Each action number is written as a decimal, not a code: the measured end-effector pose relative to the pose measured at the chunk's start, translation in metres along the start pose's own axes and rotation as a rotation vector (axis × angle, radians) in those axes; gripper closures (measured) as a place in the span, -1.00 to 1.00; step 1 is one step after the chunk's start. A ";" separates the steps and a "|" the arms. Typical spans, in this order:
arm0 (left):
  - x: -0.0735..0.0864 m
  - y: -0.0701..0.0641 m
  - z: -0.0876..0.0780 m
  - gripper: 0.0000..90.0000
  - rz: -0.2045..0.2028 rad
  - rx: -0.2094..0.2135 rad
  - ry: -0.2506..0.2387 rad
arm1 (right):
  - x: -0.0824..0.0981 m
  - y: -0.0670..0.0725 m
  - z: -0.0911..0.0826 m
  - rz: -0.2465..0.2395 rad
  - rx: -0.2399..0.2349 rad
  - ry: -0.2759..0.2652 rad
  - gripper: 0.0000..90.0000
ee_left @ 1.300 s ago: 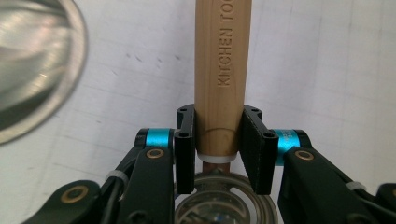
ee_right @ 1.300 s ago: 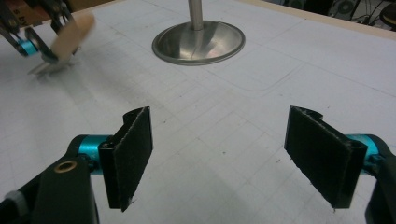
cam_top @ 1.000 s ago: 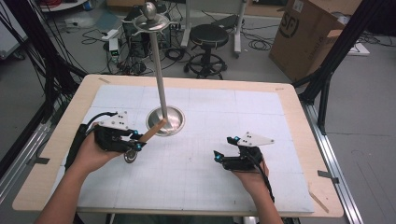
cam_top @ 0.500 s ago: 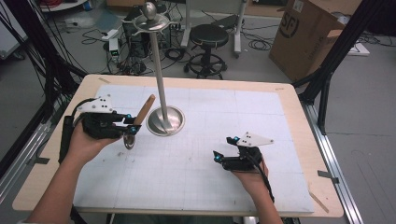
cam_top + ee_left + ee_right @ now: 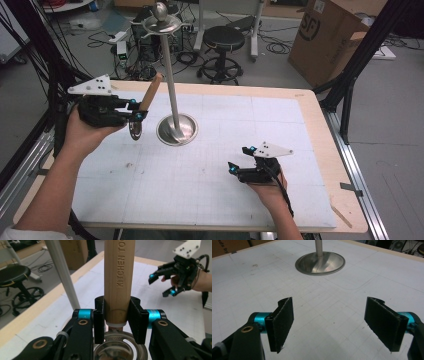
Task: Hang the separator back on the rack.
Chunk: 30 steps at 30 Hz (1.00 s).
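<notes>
The bench (image 5: 210,175) carries a tall metal stand (image 5: 176,129). Left of its pole and above the bench, the left claw (image 5: 134,110) pinches a wooden-handled kitchen tool (image 5: 149,95), handle tilted upward. The right claw (image 5: 240,161) rests spread on the bench, holding nothing.

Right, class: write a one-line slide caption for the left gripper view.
Left gripper clamps a wooden-handled kitchen tool beside the stand's pole.

Probably a lab: cable tangle (image 5: 125,55), stool (image 5: 224,40), cardboard box (image 5: 325,35).
</notes>
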<state>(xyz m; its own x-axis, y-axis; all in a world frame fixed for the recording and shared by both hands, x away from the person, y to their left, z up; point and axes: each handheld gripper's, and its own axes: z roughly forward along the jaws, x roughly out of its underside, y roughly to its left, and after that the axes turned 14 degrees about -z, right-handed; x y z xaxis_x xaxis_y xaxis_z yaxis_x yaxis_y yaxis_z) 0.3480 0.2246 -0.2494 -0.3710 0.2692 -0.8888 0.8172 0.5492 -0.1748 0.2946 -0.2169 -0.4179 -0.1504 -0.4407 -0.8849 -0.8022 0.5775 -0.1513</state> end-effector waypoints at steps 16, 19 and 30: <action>-0.043 0.001 -0.026 0.53 0.022 -0.067 -0.072 | 0.000 0.000 0.000 0.005 0.003 0.003 -0.50; -0.045 0.002 -0.030 0.53 0.018 -0.081 -0.079 | 0.000 0.000 0.000 0.004 0.002 0.003 -0.50; -0.052 0.009 -0.032 0.53 0.003 -0.129 -0.085 | 0.000 0.000 0.001 0.003 0.001 0.003 -0.50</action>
<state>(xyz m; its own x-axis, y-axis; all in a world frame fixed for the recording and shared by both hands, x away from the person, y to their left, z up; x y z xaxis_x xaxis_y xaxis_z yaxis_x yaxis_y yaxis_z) 0.3609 0.2413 -0.1907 -0.3253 0.2064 -0.9228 0.7529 0.6470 -0.1207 0.2950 -0.2167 -0.4184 -0.1542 -0.4411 -0.8841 -0.8010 0.5797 -0.1495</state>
